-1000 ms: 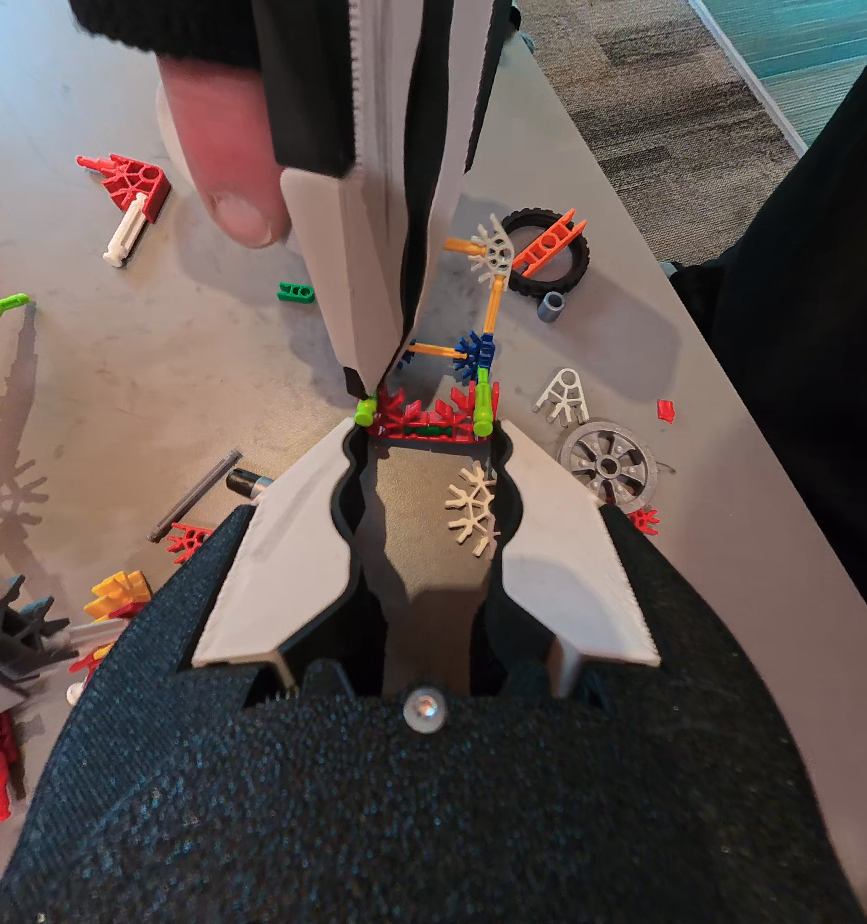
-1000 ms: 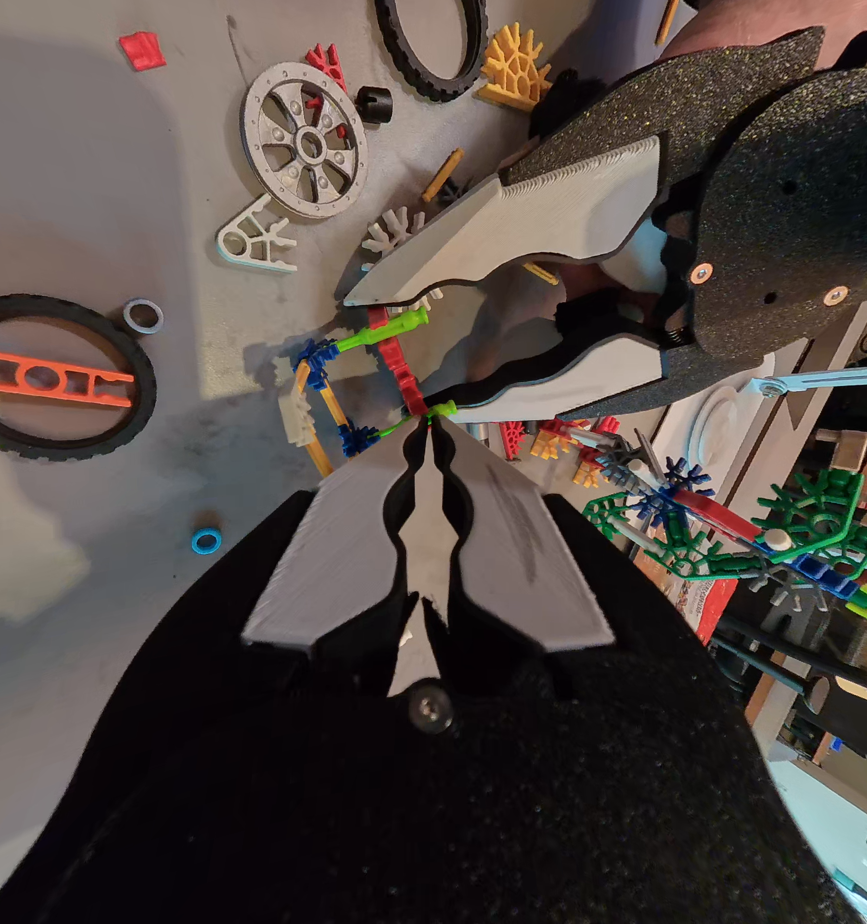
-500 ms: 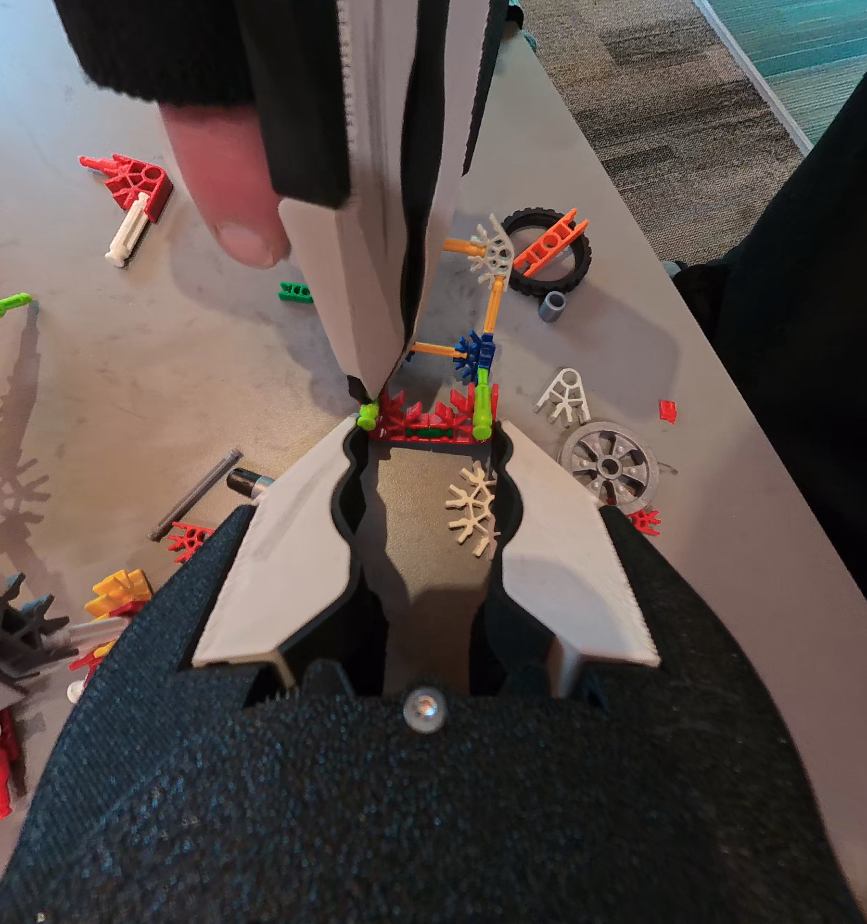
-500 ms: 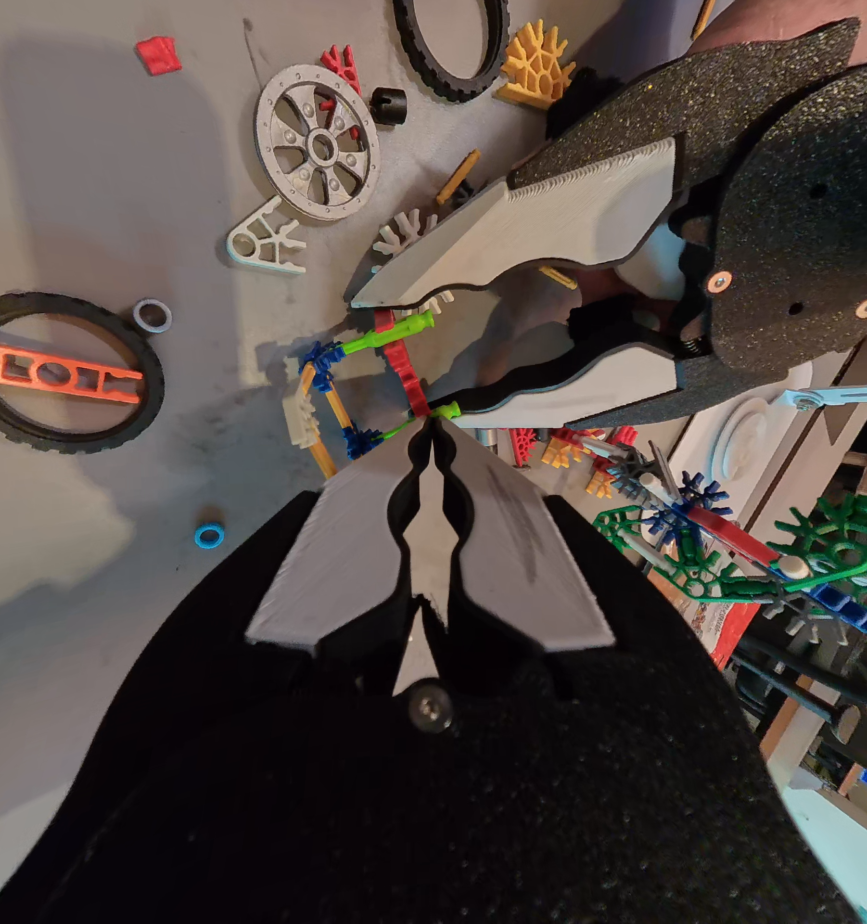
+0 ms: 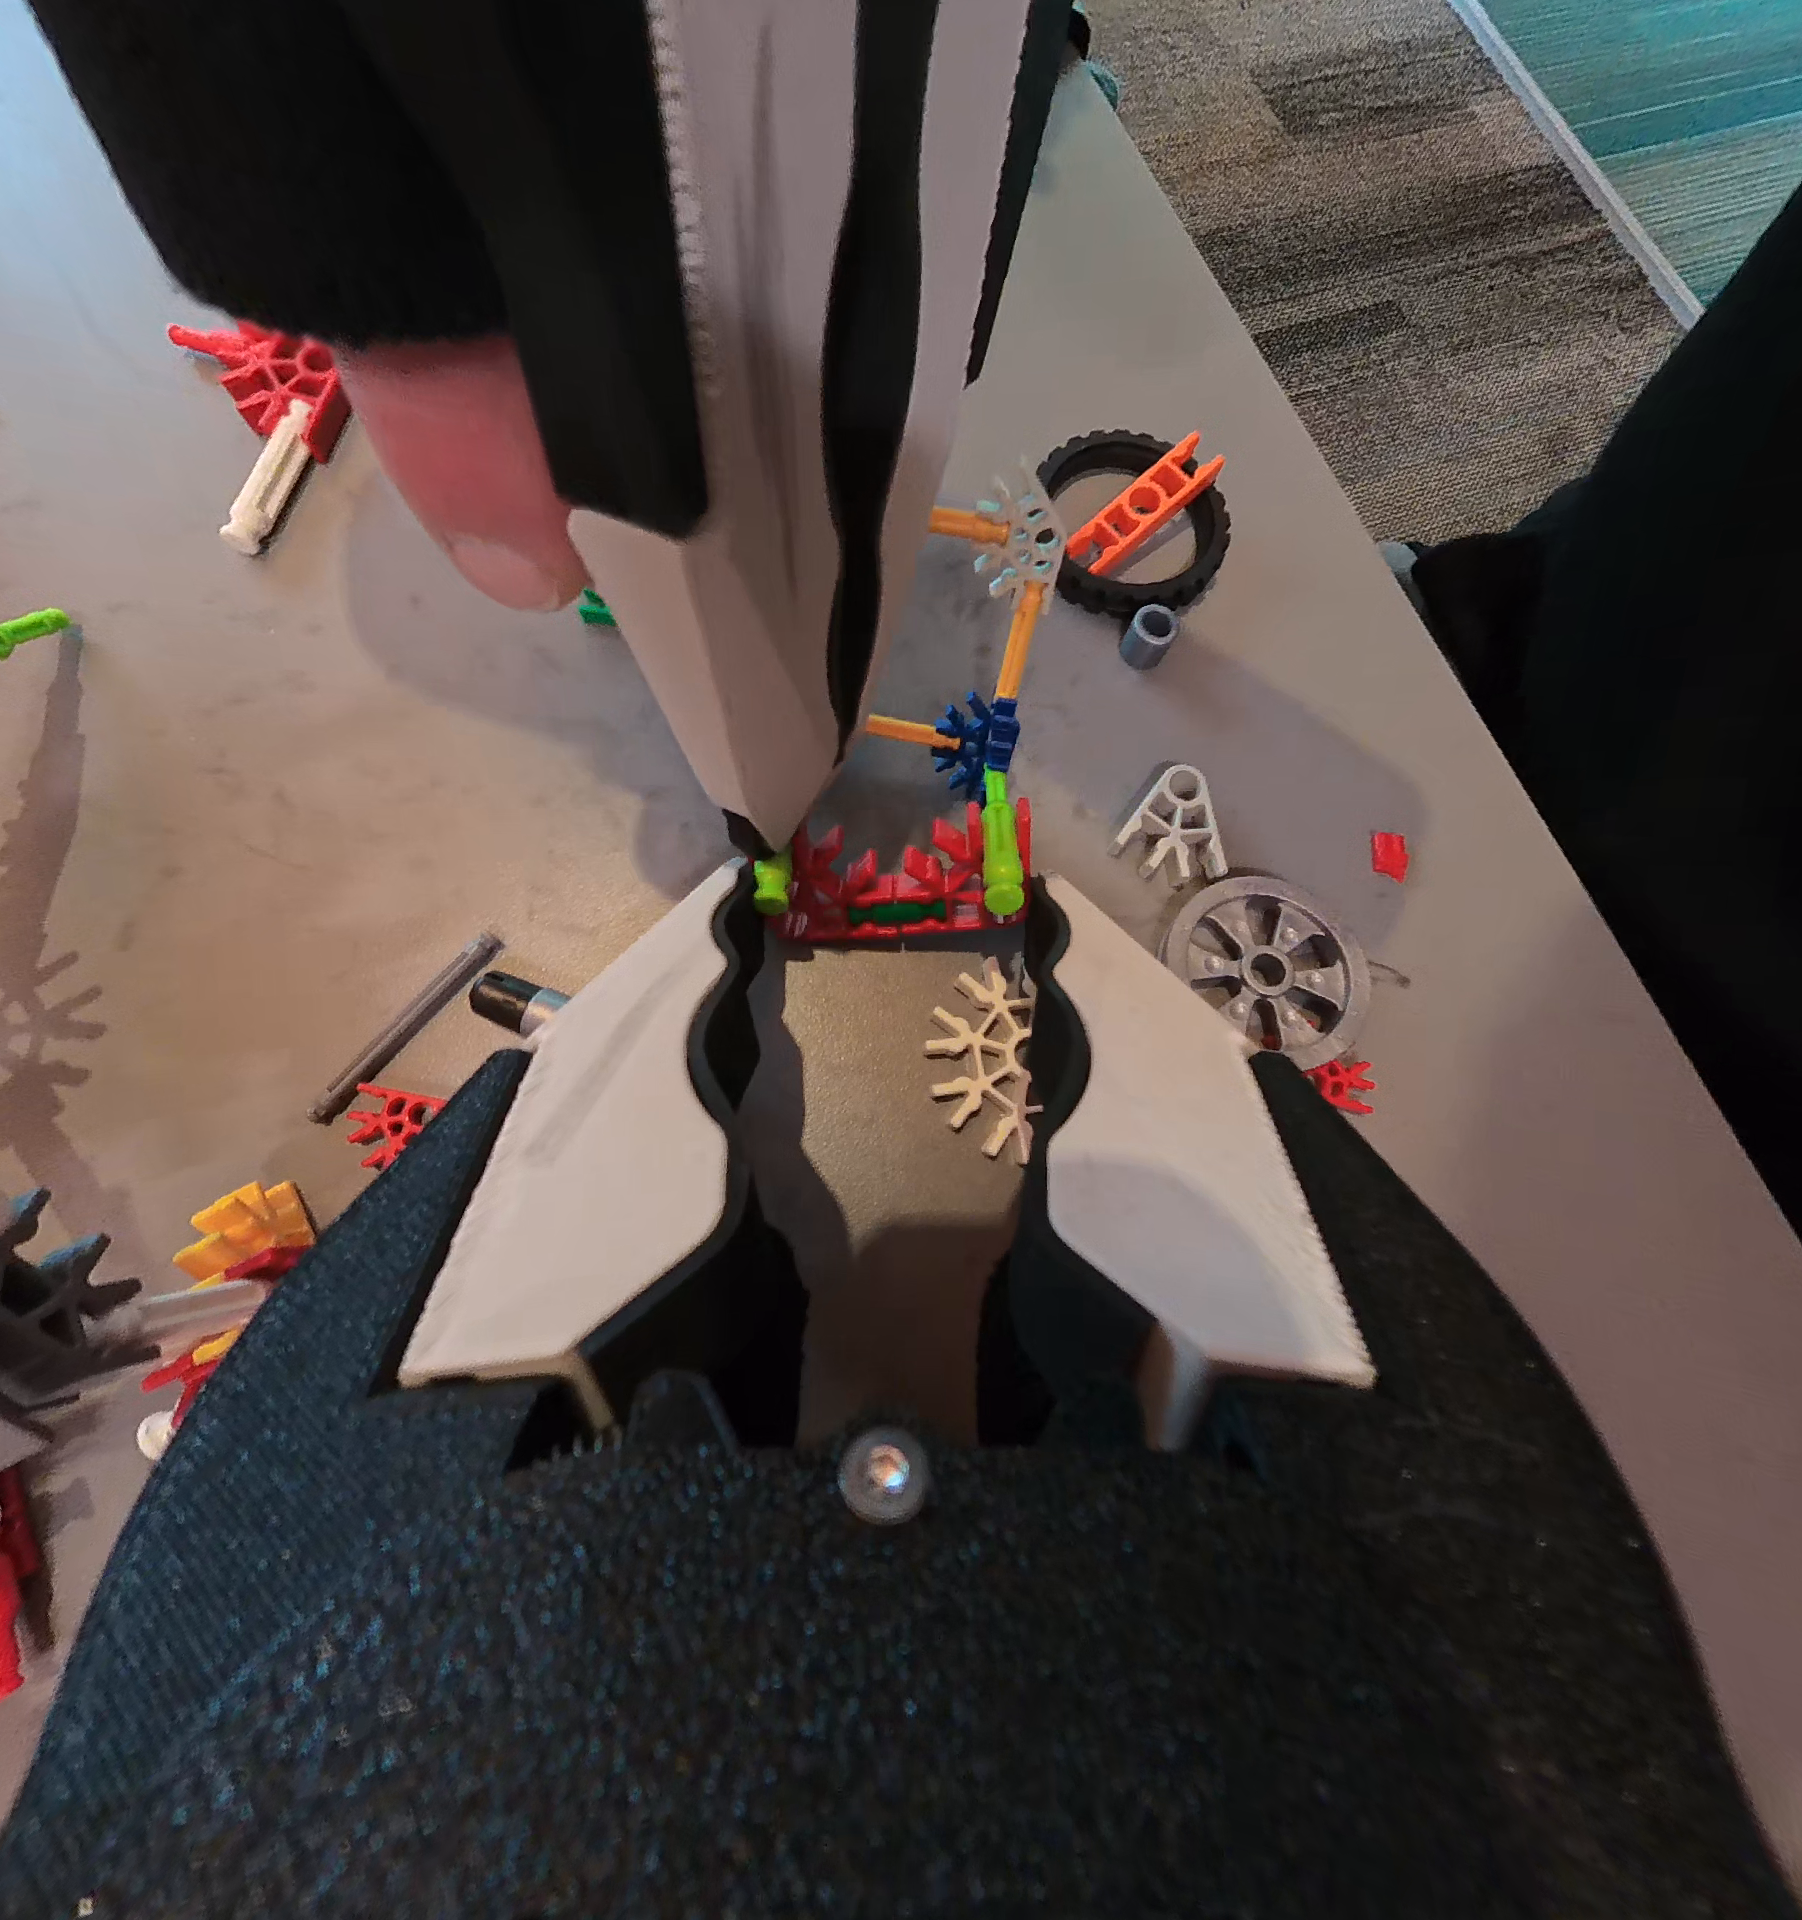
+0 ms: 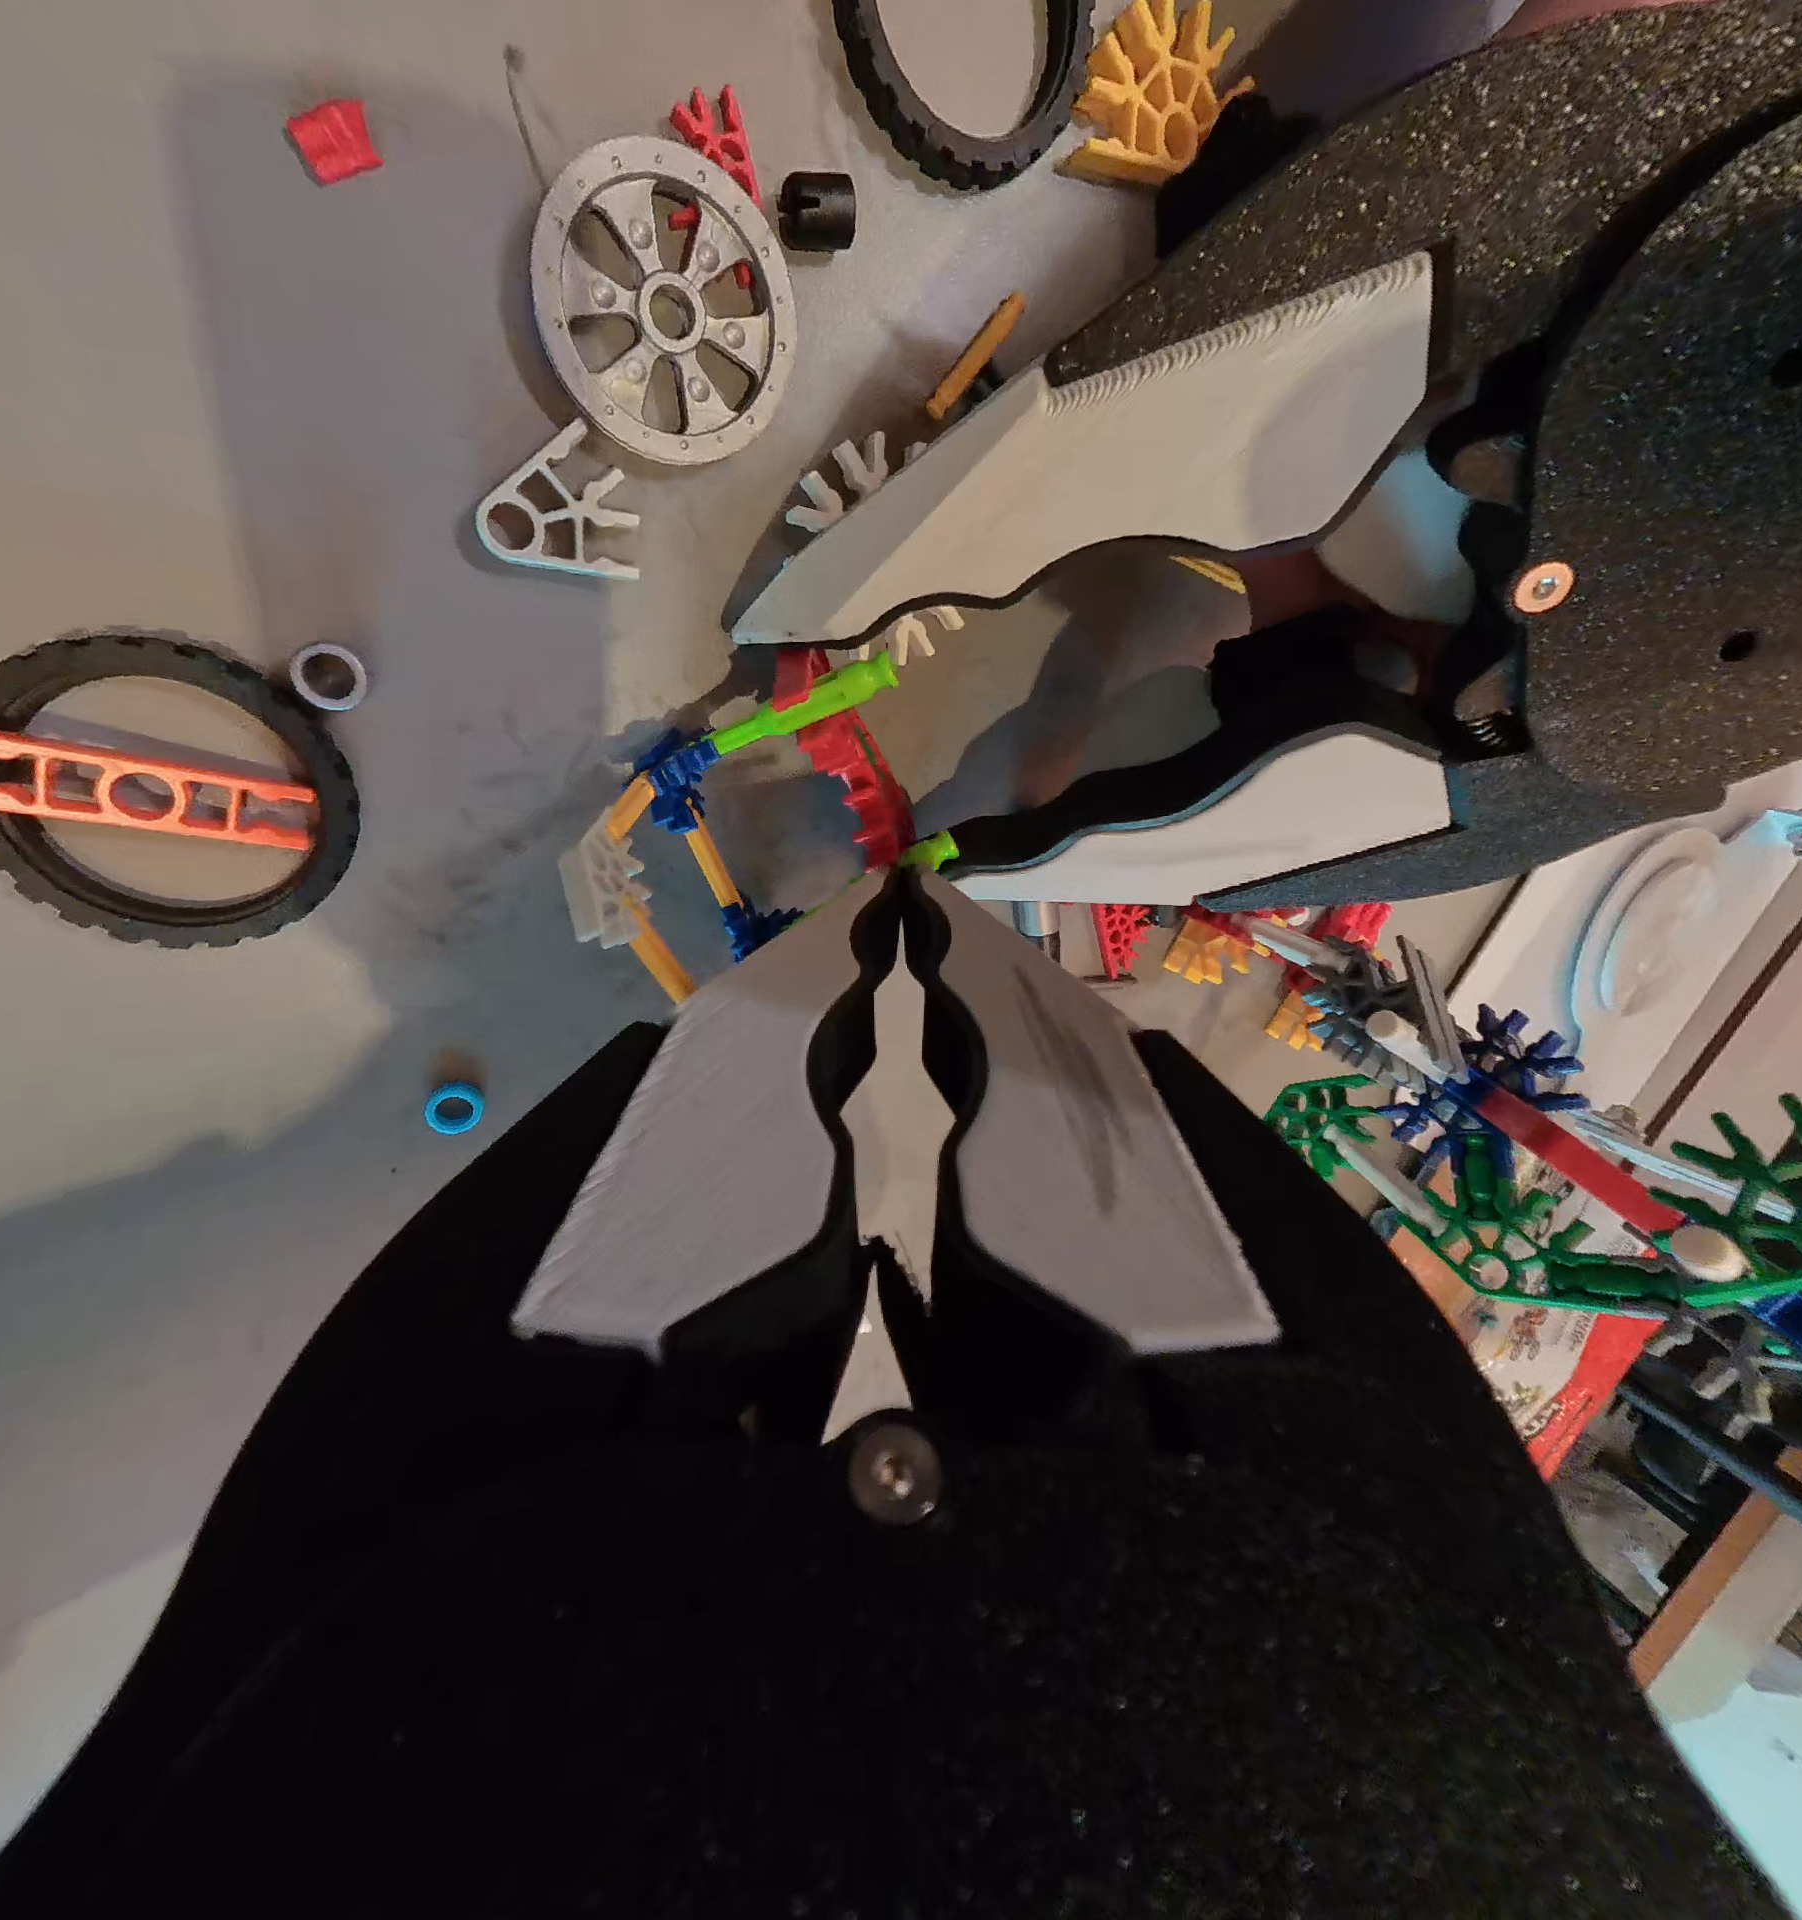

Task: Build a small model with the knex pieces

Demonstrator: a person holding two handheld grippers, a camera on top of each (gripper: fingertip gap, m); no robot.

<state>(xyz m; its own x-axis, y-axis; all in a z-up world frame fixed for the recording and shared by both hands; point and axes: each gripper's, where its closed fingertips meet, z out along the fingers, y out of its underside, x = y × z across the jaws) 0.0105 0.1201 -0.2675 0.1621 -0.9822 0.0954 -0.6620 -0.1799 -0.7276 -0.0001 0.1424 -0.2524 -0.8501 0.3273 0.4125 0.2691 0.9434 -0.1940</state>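
Left gripper (image 5: 892, 894) spread across red connector row (image 5: 897, 883) of small rod-and-connector frame (image 6: 741, 821) on table (image 5: 253, 779). Right gripper (image 6: 902, 883) pinched shut on lime rod end (image 5: 770, 881). Risk: joints popping apart under twist.

The right gripper (image 5: 783, 821) is sliding lower and nearer in the left wrist view, its closed tips now pressing at the green rod end (image 5: 770, 883) on the red connector row (image 5: 892, 894), covering more of the surface (image 5: 253, 779) behind.
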